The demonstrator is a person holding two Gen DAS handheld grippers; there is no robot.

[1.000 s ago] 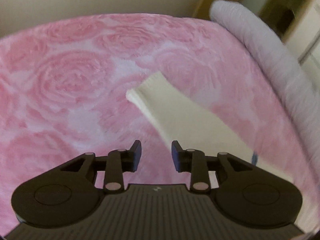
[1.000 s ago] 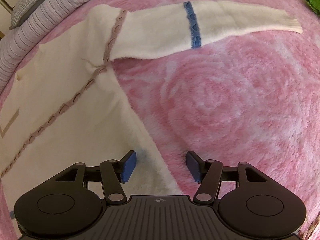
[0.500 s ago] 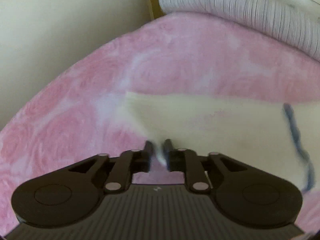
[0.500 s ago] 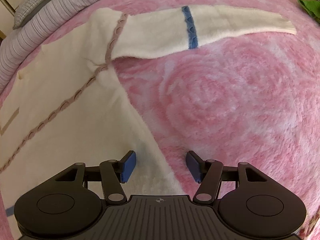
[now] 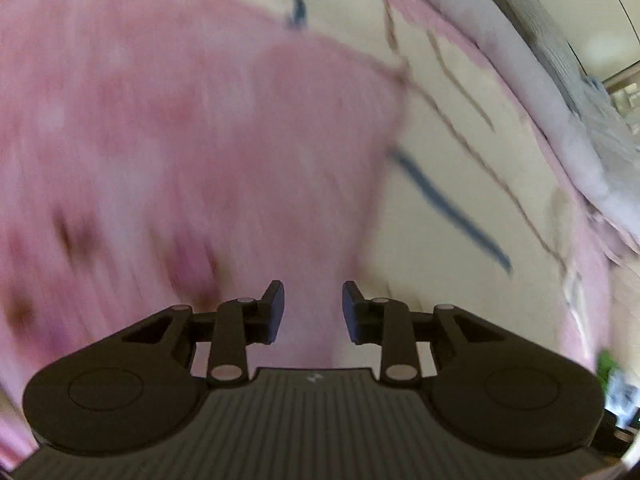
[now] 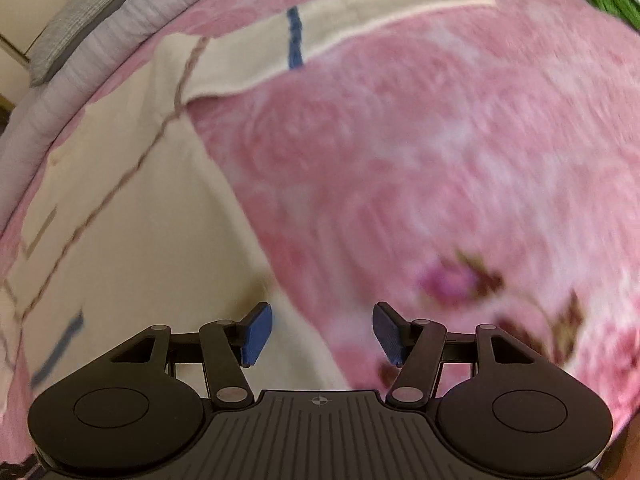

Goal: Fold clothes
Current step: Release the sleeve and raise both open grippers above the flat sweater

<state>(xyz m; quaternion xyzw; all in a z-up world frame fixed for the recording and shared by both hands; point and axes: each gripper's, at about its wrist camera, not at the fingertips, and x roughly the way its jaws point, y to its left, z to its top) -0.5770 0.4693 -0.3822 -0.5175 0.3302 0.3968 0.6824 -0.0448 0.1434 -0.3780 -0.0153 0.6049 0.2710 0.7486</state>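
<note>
The fold looks barely begun. In the left wrist view the left gripper (image 5: 313, 312) points steeply down over the pink blanket (image 5: 160, 140), jaws opening with nothing between them. The right gripper (image 6: 321, 334) stands open and empty at the sweater (image 6: 132, 240) hem. The sweater fills the frame's left; one sleeve (image 6: 360, 20) stretches to the upper right, unfolded.

The cream sweater (image 6: 132, 240) looked like soft, fuzzy knit. The pink blanket (image 6: 440, 140) was plush, matt fleece. Gripper bodies appeared matt black plastic.
</note>
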